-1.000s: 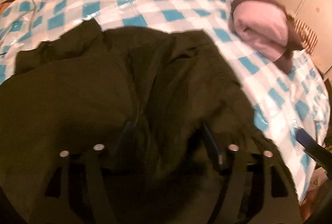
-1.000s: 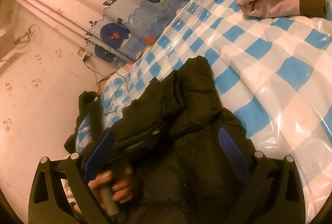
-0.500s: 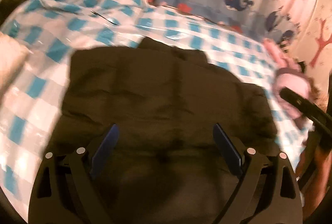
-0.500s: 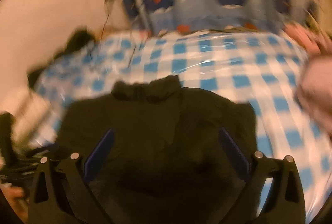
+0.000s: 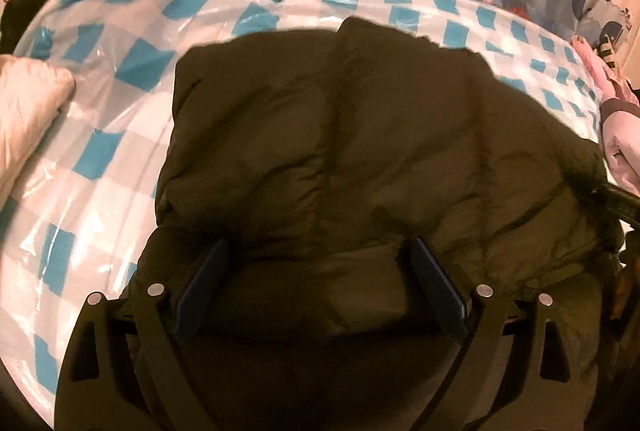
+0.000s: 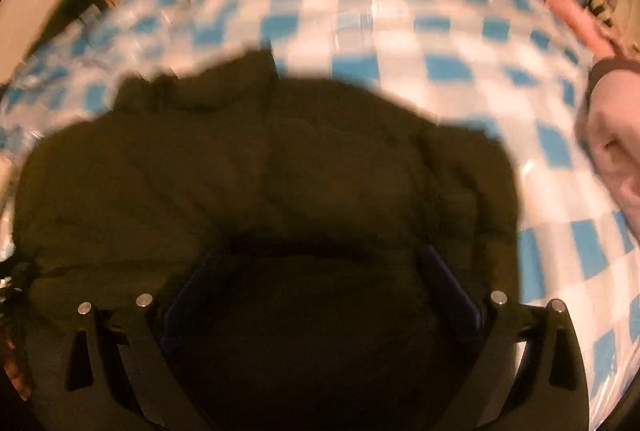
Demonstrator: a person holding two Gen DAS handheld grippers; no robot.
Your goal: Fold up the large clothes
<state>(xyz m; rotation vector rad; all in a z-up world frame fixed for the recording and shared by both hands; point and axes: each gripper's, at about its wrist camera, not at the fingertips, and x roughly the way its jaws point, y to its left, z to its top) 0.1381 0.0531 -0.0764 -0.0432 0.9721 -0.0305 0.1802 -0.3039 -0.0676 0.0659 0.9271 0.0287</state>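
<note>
The dark puffy jacket [image 5: 360,159] lies bunched on the checked bed cover [image 5: 120,135], collar away from the cameras. The left hand-held gripper [image 5: 320,275] and right hand-held gripper [image 6: 320,287] both stand wide open over its near edge, holding nothing. The padding looks springy, so a shallow pinch might slip off and let the fold reopen. A second ago the left jaws were narrower and the right camera faced the jacket's side.

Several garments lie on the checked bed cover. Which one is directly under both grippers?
The dark puffy jacket, spread flat in the middle. The pink garment sits at the right edge, the cream one at the left.
</note>
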